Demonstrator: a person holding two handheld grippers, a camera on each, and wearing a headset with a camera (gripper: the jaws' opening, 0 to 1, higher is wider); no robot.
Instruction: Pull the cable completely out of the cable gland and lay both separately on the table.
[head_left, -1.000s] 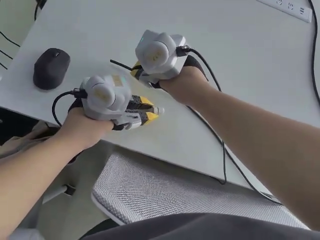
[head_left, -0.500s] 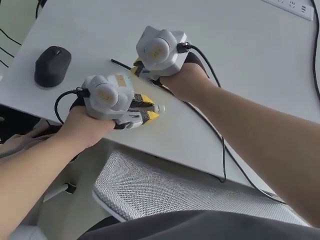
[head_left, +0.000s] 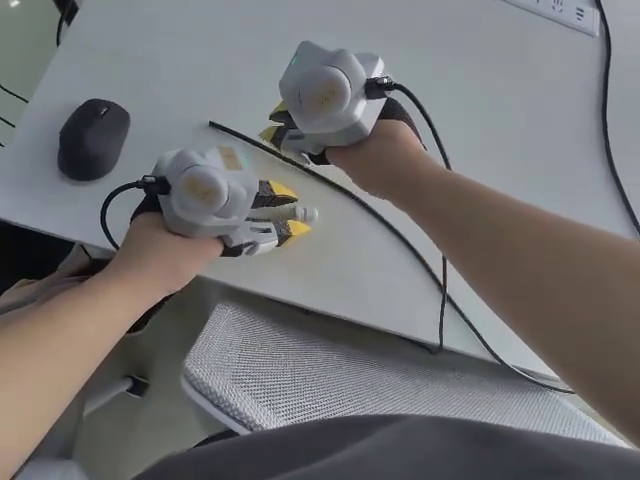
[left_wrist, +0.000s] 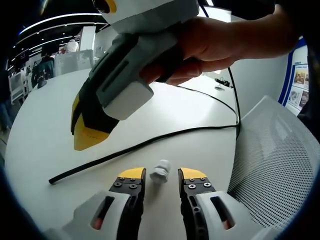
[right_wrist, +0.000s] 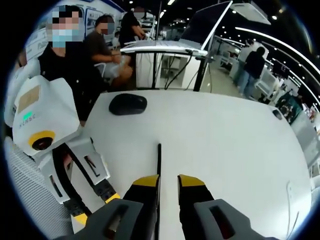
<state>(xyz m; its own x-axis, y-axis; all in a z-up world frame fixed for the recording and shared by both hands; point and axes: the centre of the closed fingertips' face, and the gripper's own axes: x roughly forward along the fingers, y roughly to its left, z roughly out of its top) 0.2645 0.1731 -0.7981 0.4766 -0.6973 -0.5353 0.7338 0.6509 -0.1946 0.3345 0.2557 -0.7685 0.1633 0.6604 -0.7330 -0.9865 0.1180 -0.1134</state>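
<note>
Left gripper view: gland (left_wrist: 160, 171) between parted jaws; right jaws, seemingly parted, beside cable (right_wrist: 159, 157).

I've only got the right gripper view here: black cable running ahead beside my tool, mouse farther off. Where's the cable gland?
Observer: The white cable gland lies on the table, right at the tips of the left tool.
Operator: Is the cable threaded through it?
Observer: No. In the left gripper view the cable passes beyond the gland, with bare table between them.
Operator: Is the left tool gripping the gland?
Observer: No, its jaws stand apart, with a gap on each side of the gland.
</note>
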